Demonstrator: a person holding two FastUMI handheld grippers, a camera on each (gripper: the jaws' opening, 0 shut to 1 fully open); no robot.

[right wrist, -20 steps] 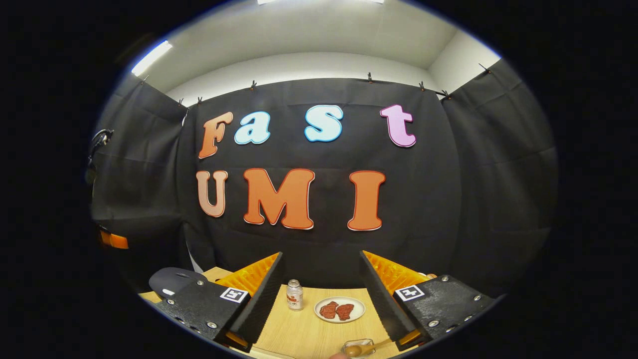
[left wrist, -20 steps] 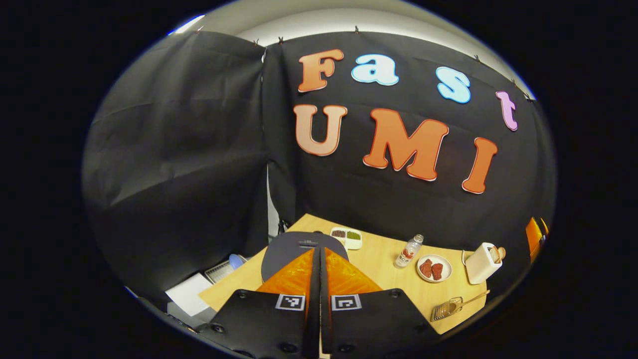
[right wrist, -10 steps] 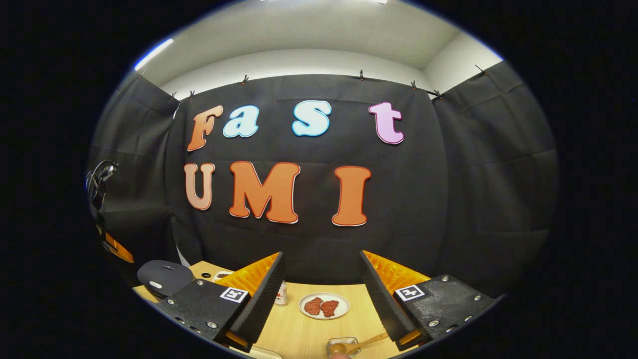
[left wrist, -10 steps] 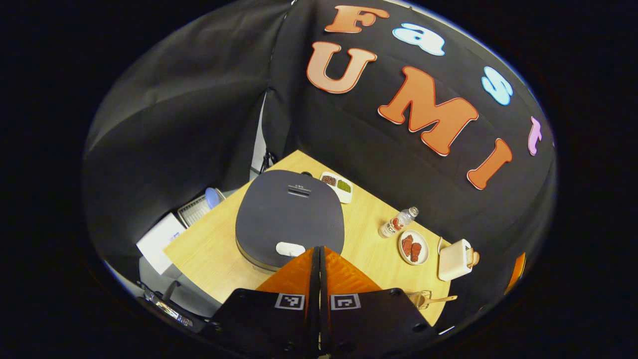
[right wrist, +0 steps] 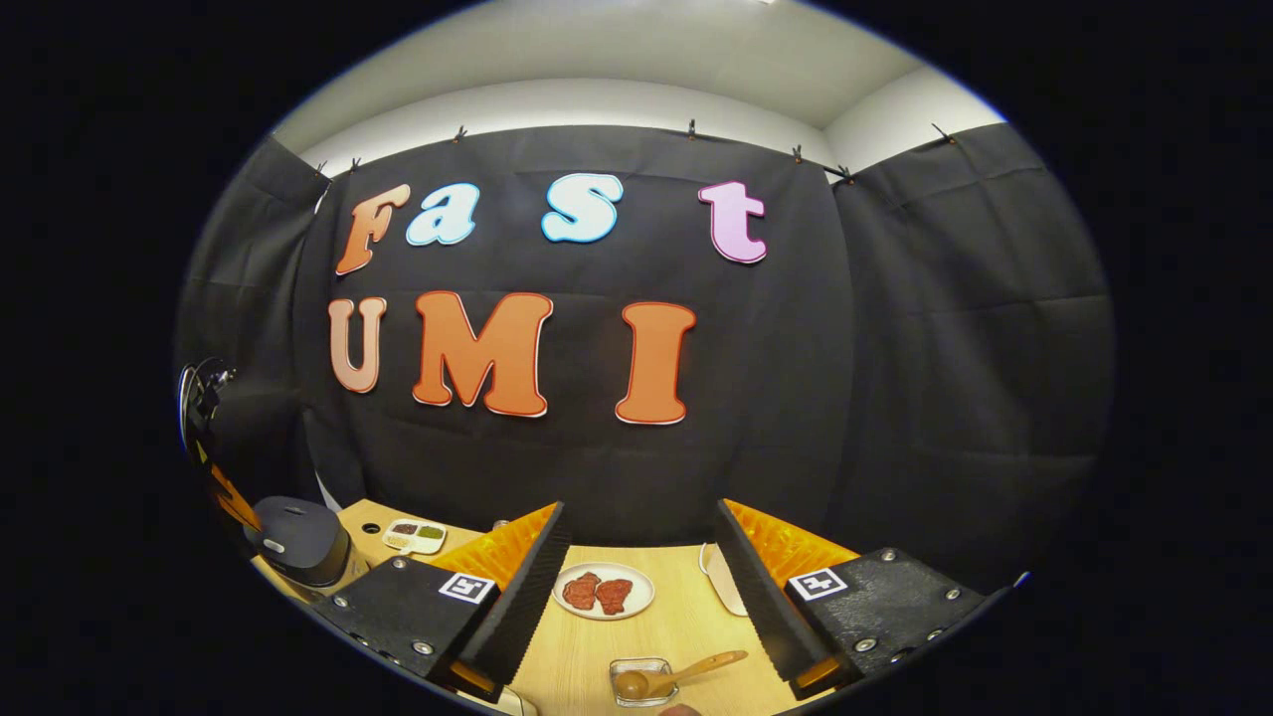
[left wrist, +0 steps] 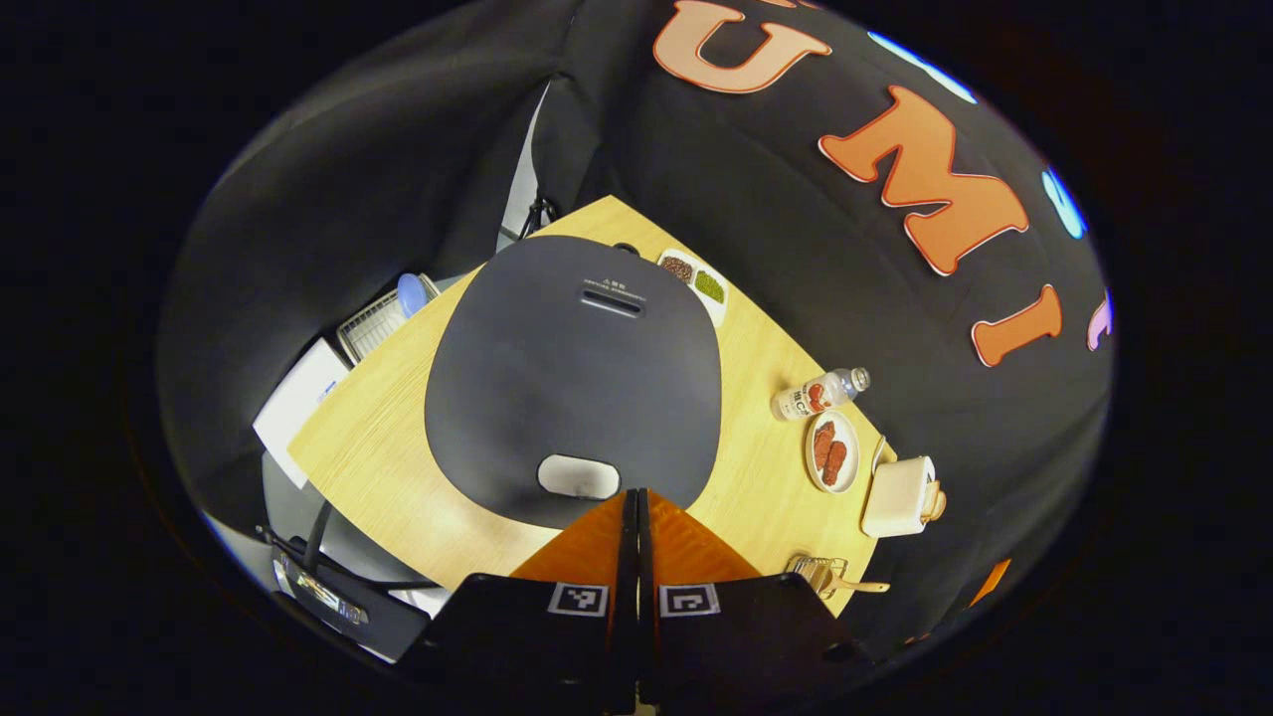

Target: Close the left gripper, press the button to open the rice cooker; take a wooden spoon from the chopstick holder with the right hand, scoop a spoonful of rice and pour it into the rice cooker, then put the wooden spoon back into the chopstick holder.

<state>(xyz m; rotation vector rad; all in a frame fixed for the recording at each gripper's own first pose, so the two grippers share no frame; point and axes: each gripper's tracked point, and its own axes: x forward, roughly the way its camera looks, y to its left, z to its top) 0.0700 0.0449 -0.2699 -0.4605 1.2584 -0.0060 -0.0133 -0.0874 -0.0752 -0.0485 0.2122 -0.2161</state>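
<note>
Black cloth surrounds the wooden table (left wrist: 398, 438). From above I see my left gripper (left wrist: 636, 494), fingers pressed together, near the rice cooker (left wrist: 572, 368) button (left wrist: 579, 476). My right gripper (right wrist: 641, 542) is wide apart, empty; the wooden spoon (right wrist: 686, 671) lies below it.

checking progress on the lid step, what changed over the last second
The shut left gripper tipped down and closed in on the rice cooker, its tips now just short of the button. The lid is still closed. The right gripper stayed open and empty, drifting slightly right; the wooden spoon is untouched.
</note>
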